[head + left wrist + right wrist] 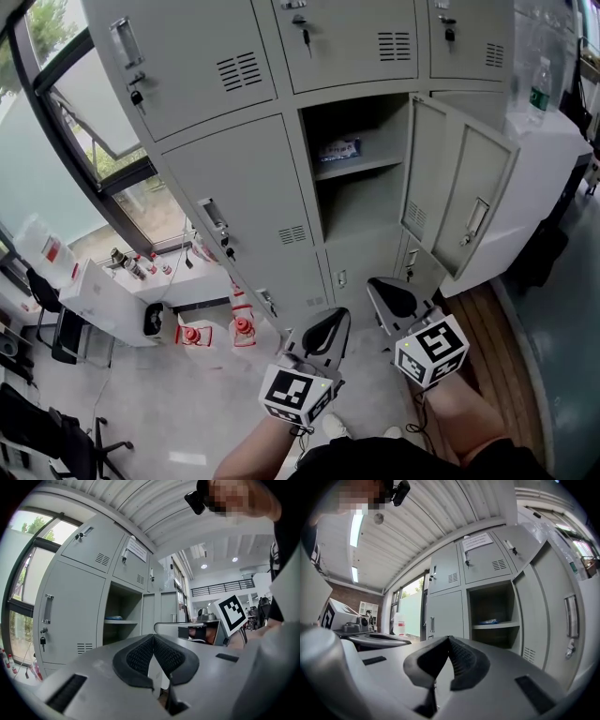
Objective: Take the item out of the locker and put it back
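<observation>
The item (339, 148), seemingly a flat blue-and-white packet, lies on the shelf (367, 165) inside the open locker (364, 114), whose door (459, 202) stands swung out to the right. Well below it, the left gripper (327, 329) and right gripper (392, 296) hover side by side, each with fingers closed together on nothing.

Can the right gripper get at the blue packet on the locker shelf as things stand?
Probably yes. The locker door stands wide open and nothing lies between the right gripper and the blue packet on the shelf. Its jaws are shut, so they must open first.
</observation>
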{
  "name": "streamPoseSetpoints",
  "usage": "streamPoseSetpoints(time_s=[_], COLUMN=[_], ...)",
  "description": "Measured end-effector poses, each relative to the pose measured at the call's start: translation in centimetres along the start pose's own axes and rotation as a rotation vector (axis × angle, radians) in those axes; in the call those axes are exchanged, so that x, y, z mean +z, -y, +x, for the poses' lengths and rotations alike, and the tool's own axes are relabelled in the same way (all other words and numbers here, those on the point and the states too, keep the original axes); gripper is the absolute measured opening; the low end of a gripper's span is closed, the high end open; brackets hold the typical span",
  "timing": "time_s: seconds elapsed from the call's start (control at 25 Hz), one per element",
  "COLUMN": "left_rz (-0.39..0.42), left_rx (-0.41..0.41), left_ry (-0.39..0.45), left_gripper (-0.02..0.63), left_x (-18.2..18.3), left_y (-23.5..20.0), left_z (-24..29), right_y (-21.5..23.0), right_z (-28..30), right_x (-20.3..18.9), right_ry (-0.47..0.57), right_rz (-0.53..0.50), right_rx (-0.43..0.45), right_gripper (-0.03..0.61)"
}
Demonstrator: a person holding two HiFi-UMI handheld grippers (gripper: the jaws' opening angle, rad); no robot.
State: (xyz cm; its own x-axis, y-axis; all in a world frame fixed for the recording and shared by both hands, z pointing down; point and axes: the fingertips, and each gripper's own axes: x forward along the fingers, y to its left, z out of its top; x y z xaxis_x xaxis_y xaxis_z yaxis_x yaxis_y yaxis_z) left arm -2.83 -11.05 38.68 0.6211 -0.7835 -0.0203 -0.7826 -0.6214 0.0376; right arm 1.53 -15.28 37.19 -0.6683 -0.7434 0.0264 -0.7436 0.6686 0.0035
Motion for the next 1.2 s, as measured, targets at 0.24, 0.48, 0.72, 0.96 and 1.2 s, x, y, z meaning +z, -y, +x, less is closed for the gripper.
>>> streamPoseSetpoints(time_s=[0.24,0.48,0.72,0.96,1.2], left_rz=[-0.001,0.011,0.006,0.01,0.024], left_rx=[-0.055,-0.096,-0.109,-0.109,-0.098], left_ry=[0.007,0.031,0.046,0.052,0.057], left_gripper=[0.015,0.015,0.015,0.015,0.015], left_x=[0.4,1.5,2.0,2.2,2.6], left_y=[-2.7,-4.9,-5.9,-6.2,-6.4], left_z=[0.3,0.5,0.7,1.7,3.6], right_y=[-0.2,0.0,0.5,2.2,5.5], right_z=[3.1,5.6,7.0,8.5,10.4], right_x=[1.0,2.2,2.9,3.9,4.7], right_ry=[0.017,0.031,0.033,0.046,0.045], right_rz=[-0.006,-0.029,-0.041,-0.054,-0.057], right_rx=[-0.049,-0.095,-0.116,-0.124,-0.129], right_gripper=[0.052,0.052,0.052,0.052,0.052])
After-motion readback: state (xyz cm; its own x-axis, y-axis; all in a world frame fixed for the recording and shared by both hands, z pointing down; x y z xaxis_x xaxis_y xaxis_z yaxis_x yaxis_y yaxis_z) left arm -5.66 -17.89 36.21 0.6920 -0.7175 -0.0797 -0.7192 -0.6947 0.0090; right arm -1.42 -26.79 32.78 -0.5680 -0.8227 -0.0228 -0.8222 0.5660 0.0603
